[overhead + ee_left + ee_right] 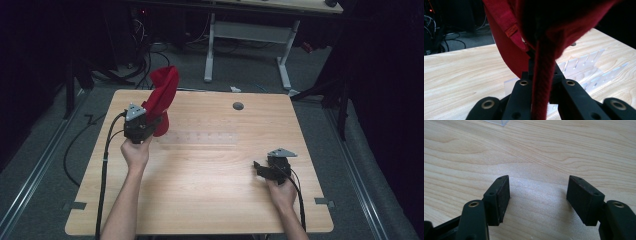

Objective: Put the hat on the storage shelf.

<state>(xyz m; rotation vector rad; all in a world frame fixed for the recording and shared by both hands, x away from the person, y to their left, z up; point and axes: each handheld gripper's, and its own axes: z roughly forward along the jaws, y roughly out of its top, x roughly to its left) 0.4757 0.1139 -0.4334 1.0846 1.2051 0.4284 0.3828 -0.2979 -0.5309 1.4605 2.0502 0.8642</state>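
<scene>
left gripper (150,121) clamps red cloth (162,95) by a thin fold; may slip | right gripper (260,167) gapes idle above table (210,200); cannot catch it

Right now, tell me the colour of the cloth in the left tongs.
Red cloth, clearest in the high view.

The left tool (150,121) is raised over the counter's far left, jaws clamped together on red cloth (162,97). The right tool (261,169) sits low at the near right, jaws spread wide with nothing between them.
</scene>
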